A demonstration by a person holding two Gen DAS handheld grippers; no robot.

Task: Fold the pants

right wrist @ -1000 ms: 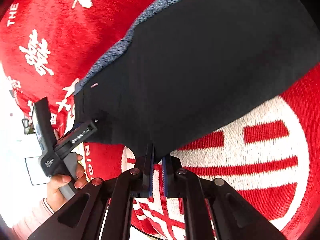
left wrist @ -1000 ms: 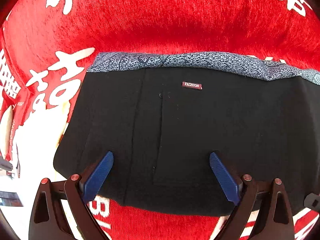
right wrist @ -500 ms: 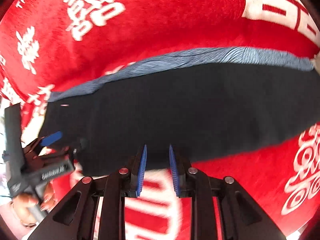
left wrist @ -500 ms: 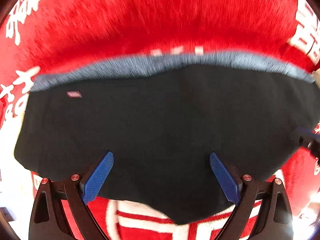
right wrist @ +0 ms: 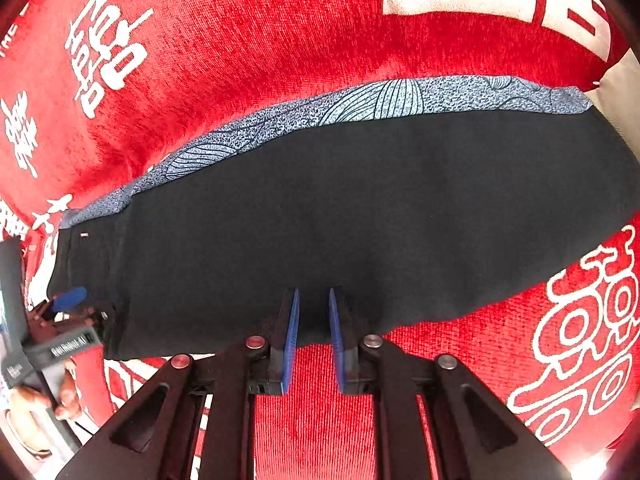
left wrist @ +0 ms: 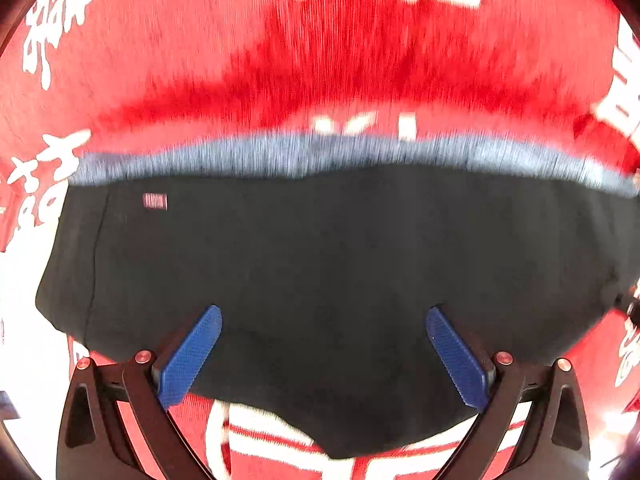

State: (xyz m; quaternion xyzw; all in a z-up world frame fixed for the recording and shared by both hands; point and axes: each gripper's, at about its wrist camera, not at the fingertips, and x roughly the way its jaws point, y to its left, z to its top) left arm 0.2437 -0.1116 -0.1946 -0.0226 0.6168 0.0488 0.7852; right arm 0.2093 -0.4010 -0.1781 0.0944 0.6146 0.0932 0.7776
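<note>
left claw [left wrist: 323, 354] spread wide, right claw [right wrist: 313, 334] narrowly parted.

Black pants [right wrist: 360, 216] edged by a blue-grey band [right wrist: 372, 100] of speckles and fine line-drawn leaves lie on a red cloth [right wrist: 240, 40] printed with white characters; royal-blue finger pads [left wrist: 188, 356], lower frame.

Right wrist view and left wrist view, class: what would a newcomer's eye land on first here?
First, the red cloth with bold white characters, filling the whole background. On it lies the black pants, a long dark shape across the middle, with a blue patterned band along its far edge. At the bottom, the right gripper shows slightly parted blue pads at the pants' near edge; the left gripper gapes wide above them.
</note>
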